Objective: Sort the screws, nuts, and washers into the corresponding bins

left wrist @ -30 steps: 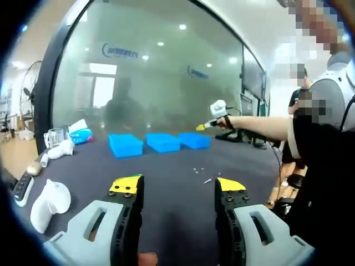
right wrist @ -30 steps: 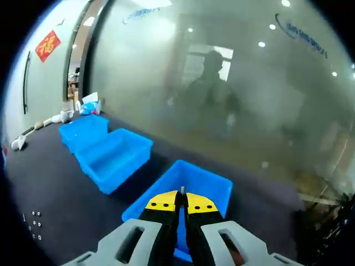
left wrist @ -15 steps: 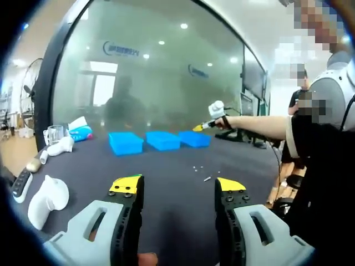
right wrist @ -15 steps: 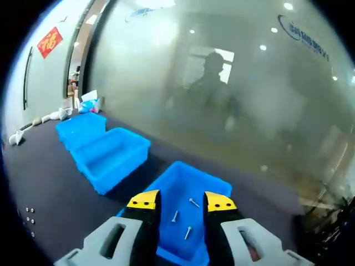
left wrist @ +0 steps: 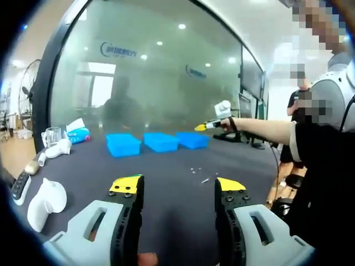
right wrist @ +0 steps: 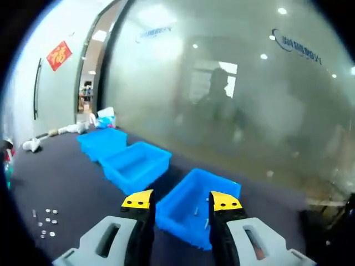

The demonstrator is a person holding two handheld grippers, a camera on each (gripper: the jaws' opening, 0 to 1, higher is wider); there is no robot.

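Note:
Three blue bins stand in a row on the dark table. In the right gripper view the nearest bin (right wrist: 194, 208) holds a few screws (right wrist: 196, 210), and my right gripper (right wrist: 182, 200) hovers open just above its near side. The middle bin (right wrist: 136, 164) and far bin (right wrist: 102, 143) lie beyond. Loose nuts and washers (right wrist: 46, 223) sit on the table at lower left. In the left gripper view my left gripper (left wrist: 176, 186) is open and holds nothing; the bins (left wrist: 158, 142) are far ahead, small parts (left wrist: 201, 174) lie between, and the right gripper (left wrist: 206, 126) is held out over the rightmost bin.
A frosted glass wall rises behind the bins. White objects (left wrist: 40, 200), a remote (left wrist: 20, 188), a glass (left wrist: 52, 136) and a tissue pack (left wrist: 77, 133) lie along the table's left side. A person's arm (left wrist: 266, 128) reaches in from the right, and another person (left wrist: 299, 91) stands behind.
My right gripper opened and dropped a screw into the nearest bin, then pulled back and up. The left gripper has hardly moved.

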